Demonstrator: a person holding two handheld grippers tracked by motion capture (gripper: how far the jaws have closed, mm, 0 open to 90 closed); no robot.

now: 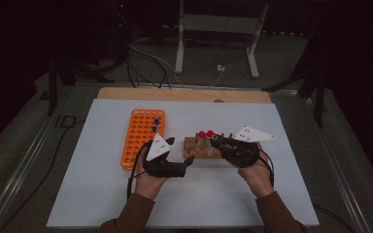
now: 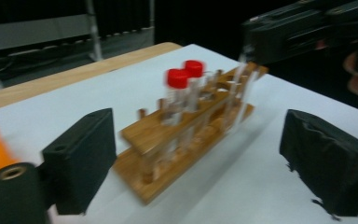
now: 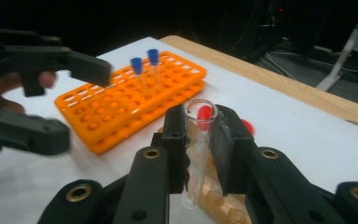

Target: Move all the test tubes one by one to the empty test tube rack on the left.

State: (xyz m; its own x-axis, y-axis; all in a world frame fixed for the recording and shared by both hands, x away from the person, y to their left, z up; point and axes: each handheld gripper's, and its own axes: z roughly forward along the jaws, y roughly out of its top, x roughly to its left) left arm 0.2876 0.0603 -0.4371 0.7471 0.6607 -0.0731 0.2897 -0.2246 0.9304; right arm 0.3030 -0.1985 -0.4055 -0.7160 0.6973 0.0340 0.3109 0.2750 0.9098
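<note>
I judge the work to be moving tubes between the wooden rack (image 1: 201, 147) and the orange rack (image 1: 142, 135), and it looks partly done: two blue-capped tubes (image 3: 144, 70) already stand upright near the far end of the orange rack, while two red-capped tubes (image 2: 182, 91) stand in the wooden rack, so at least those seem left to deal with. Right now my right gripper (image 3: 199, 140) has its jaws closed on an uncapped clear tube (image 3: 196, 149), gripping it below its open rim; the tube stands nearly upright with its lower end down among the holes of the wooden rack, though the close, blurred view does not let me say whether its foot is seated in a hole or just lifted clear. My left gripper (image 2: 198, 163) has its jaws spread wide with nothing between them, pointed at the near end of the wooden rack and not touching it; in the high view it sits between the two racks, just beside the orange one.
</note>
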